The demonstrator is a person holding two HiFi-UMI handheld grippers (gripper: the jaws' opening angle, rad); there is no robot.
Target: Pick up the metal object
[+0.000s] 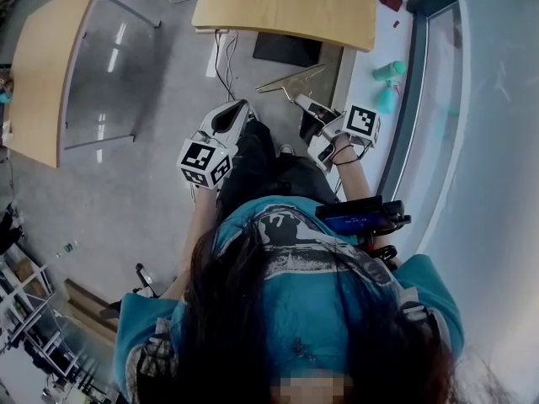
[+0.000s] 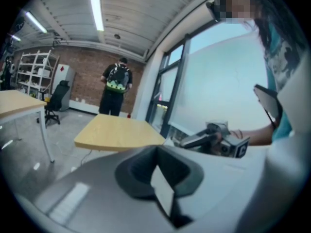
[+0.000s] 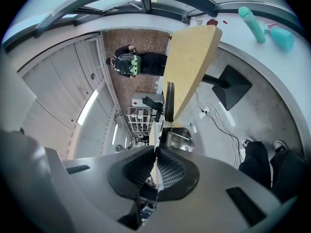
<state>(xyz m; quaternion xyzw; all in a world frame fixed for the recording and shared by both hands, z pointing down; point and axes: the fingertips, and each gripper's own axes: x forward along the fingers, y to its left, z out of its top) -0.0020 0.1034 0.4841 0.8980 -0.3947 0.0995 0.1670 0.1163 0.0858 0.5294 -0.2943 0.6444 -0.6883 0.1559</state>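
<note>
The right gripper [image 3: 155, 155] has its jaws clenched on the metal object [image 1: 290, 81], a thin edge of it pinched between the 2 ridged pads. The object is a flat, angular piece that sticks out beyond the jaws and hangs in the air above the grey floor [image 1: 152, 183], clear of any table, just in front of the nearer wooden table [image 1: 286, 7]. In the right gripper view it is seen edge-on, with a small coil spring [image 3: 167, 139] on it. The left gripper [image 2: 158, 169] is held beside the right one, apart from it, jaws drawn together with nothing between them. 2 teal bottles [image 1: 389, 70] lie on the window ledge [image 1: 370, 32] to the right.
</note>
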